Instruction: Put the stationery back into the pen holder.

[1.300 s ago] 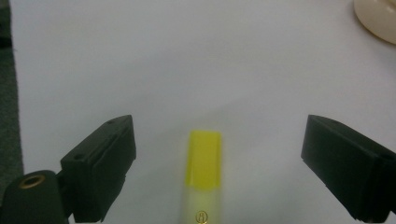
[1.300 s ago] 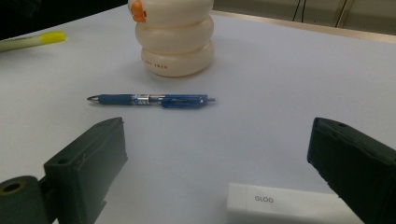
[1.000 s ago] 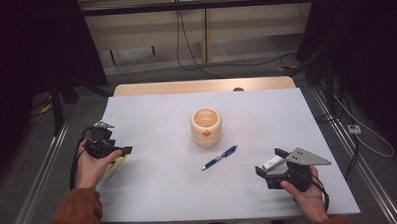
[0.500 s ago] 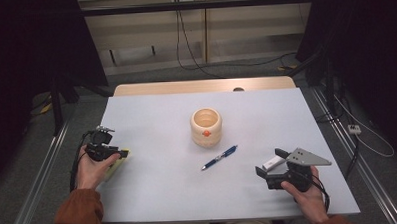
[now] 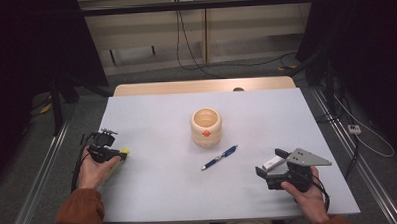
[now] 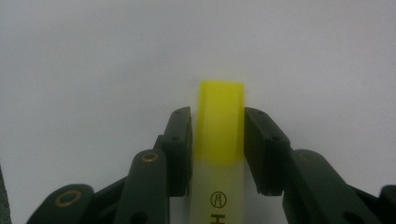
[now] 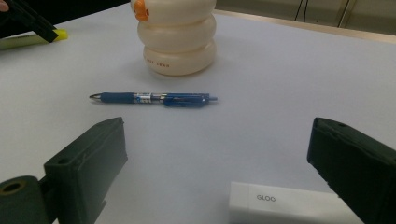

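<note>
A yellow highlighter [image 6: 219,140] lies on the white table near its left edge, yellow cap [image 5: 124,151] pointing right. My left gripper [image 6: 218,114] has just been closing on it, and both pads now sit against its sides at the cap. In the high view the left gripper [image 5: 117,154] rests low on the table. My right gripper [image 5: 268,162] stands open at the front right, with a white glue stick [image 7: 285,203] lying on the table between its jaws, untouched. A blue pen [image 5: 219,157] lies in the middle.
A cream, ringed wooden pot [image 5: 206,126] with an orange knob stands at the table's centre, just behind the pen [image 7: 154,98]. A wooden strip [image 5: 200,87] borders the table's far edge. Cables run over the floor beyond.
The left gripper's jaws have narrowed onto the yellow highlighter, with the hand shifting only slightly. The right hand and its gripper have stayed still.
</note>
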{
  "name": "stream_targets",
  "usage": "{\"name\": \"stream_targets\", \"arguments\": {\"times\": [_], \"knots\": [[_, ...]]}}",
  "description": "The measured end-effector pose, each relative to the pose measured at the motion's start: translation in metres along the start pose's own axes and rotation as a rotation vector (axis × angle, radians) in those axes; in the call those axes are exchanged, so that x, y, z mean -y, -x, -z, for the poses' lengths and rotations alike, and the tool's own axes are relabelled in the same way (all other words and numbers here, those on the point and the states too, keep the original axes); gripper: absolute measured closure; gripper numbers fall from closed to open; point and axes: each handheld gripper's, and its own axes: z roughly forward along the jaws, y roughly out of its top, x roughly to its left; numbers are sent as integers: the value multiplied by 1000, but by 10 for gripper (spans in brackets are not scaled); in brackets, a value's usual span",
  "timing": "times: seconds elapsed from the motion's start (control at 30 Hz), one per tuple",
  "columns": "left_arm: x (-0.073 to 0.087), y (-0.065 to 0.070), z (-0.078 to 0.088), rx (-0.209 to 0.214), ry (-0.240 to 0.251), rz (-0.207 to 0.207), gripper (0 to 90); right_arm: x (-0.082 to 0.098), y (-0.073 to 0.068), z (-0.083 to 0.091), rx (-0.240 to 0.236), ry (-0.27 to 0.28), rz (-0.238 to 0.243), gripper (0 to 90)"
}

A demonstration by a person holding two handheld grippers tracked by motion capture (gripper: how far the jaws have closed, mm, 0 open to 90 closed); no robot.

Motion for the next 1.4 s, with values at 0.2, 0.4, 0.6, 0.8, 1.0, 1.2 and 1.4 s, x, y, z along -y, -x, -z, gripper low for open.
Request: {"name": "stream_targets", "arguments": {"times": [0.2,0.4,0.6,0.8,1.0,1.2,1.4], "knots": [[0,0,0,2,6,-5,674,0,0,0,-2,-1,1,46],[1,-2,1,11,16,10,674,0,1,1,1,0,-4,46],[2,0,8,19,84,35,674,0,1,1,0,1,-3,46],[2,4,14,54,155,46,674,0,0,0,0,1,-3,46],[4,11,25,88,219,36,674,0,1,0,1,1,-5,46],[10,23,38,104,287,29,674,0,0,1,1,2,-3,46],[15,32,48,128,360,36,674,0,1,1,6,1,-7,46]]}}
